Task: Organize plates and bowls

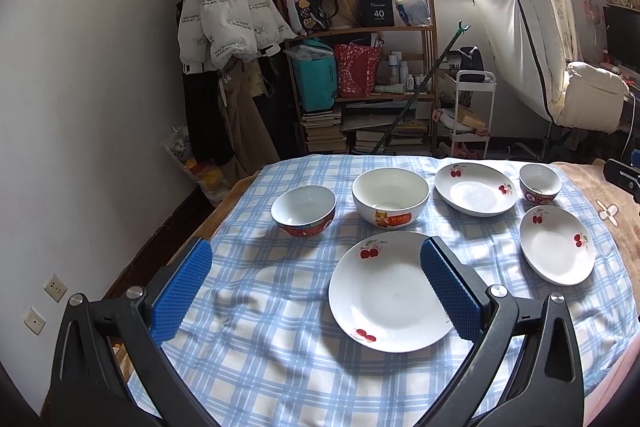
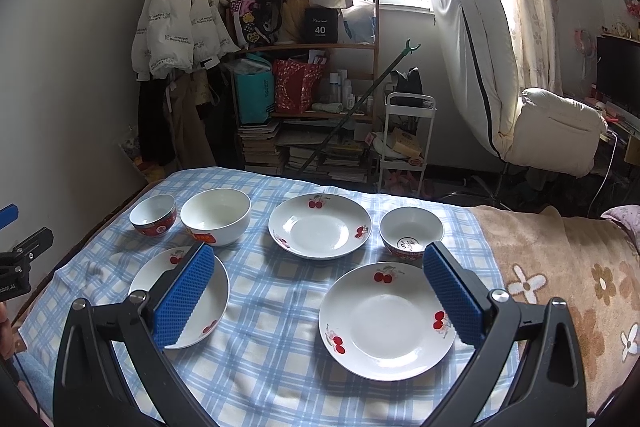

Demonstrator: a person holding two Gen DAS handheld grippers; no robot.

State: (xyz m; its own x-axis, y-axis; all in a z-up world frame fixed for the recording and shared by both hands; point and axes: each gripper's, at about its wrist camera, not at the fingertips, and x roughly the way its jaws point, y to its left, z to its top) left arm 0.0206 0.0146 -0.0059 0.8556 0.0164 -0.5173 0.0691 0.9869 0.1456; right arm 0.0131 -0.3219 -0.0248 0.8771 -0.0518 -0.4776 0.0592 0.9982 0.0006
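Note:
Three white cherry-print plates and three bowls lie on a blue checked cloth (image 1: 280, 367). In the left wrist view: near plate (image 1: 388, 291), far plate (image 1: 476, 189), right plate (image 1: 556, 245), red-rimmed bowl (image 1: 303, 211), large white bowl (image 1: 390, 195), small red bowl (image 1: 540, 183). My left gripper (image 1: 316, 287) is open and empty above the cloth, its right finger over the near plate. My right gripper (image 2: 320, 291) is open and empty, hovering over the near right plate (image 2: 386, 321), with the left plate (image 2: 200, 303) under its left finger.
In the right wrist view, the far plate (image 2: 320, 225), small bowl (image 2: 411, 233), large white bowl (image 2: 215, 217) and red bowl (image 2: 153, 215) stand further back. A floral blanket (image 2: 568, 275) lies at the right. Shelves (image 2: 308, 107) and a chair (image 2: 520, 107) stand behind.

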